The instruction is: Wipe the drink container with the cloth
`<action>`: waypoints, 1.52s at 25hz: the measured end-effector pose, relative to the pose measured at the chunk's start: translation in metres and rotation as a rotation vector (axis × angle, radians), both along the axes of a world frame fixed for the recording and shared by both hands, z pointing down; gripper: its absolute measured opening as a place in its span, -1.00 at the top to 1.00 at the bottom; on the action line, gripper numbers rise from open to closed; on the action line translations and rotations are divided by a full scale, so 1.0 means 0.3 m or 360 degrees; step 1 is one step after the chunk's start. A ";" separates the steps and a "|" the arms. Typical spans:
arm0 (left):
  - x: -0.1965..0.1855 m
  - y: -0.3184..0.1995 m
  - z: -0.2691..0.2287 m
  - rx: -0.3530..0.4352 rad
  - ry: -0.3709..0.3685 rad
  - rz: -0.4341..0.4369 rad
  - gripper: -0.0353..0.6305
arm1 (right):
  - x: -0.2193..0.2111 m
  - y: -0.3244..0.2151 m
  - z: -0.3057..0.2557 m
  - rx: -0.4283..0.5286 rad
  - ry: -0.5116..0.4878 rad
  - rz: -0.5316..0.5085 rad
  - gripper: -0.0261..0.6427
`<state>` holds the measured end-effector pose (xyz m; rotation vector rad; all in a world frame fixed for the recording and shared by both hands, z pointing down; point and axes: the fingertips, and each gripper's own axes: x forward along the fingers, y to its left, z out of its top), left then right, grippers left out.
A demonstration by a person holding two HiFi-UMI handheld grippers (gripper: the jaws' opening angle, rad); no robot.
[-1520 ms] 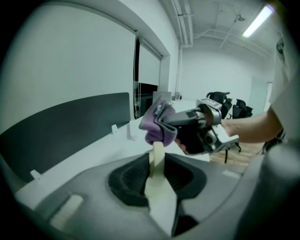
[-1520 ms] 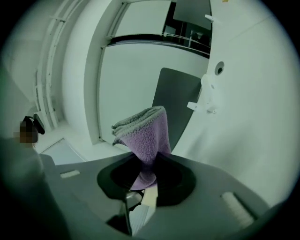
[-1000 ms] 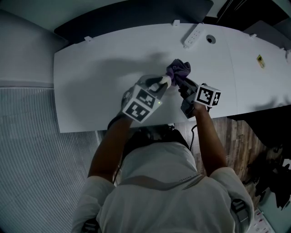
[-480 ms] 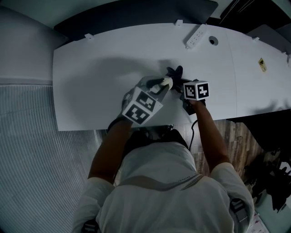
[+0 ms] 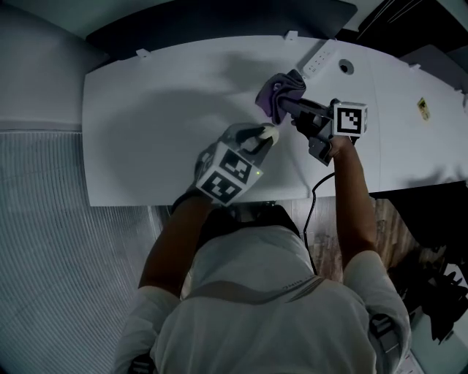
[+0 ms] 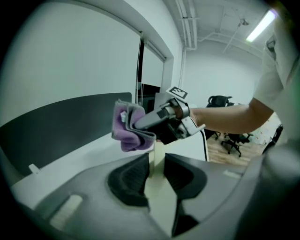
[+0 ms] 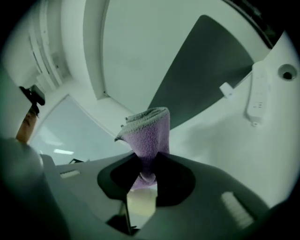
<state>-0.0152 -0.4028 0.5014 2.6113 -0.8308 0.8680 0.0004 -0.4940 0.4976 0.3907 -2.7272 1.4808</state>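
My left gripper [image 5: 257, 140] is shut on a pale cream drink container [image 5: 268, 132], which sticks out past its tips over the white table [image 5: 161, 109]. In the left gripper view the container [image 6: 157, 164] shows as a narrow cream strip pinched between the dark jaws. My right gripper [image 5: 287, 106] is shut on a purple cloth [image 5: 275, 92] and holds it in the air beyond the container, apart from it. The cloth [image 7: 149, 131] rises bunched from the right jaws. The left gripper view also shows the cloth [image 6: 126, 131] hanging just past the container's end.
A white power strip [image 5: 316, 57] lies at the table's far edge, next to a round cable hole [image 5: 345, 67]. A dark partition [image 5: 219, 18] runs behind the table. The table's near edge is at the person's waist. Wooden floor shows at the right.
The right gripper has carried the cloth off the container's tip, up and toward the far side near the power strip. The left gripper and container have stayed almost in place.
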 end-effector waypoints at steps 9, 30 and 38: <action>-0.008 0.000 0.014 -0.0002 0.0007 -0.0010 0.60 | -0.168 0.058 0.001 -0.0182 -0.0032 -0.0530 0.65; -0.001 0.001 0.011 0.0019 0.0009 -0.0035 0.60 | -0.178 0.080 0.392 -0.0373 0.0623 -0.0756 0.66; -0.004 -0.001 0.012 0.0050 -0.0006 -0.0047 0.61 | -0.135 0.069 0.537 -0.0300 0.0873 -0.0700 0.66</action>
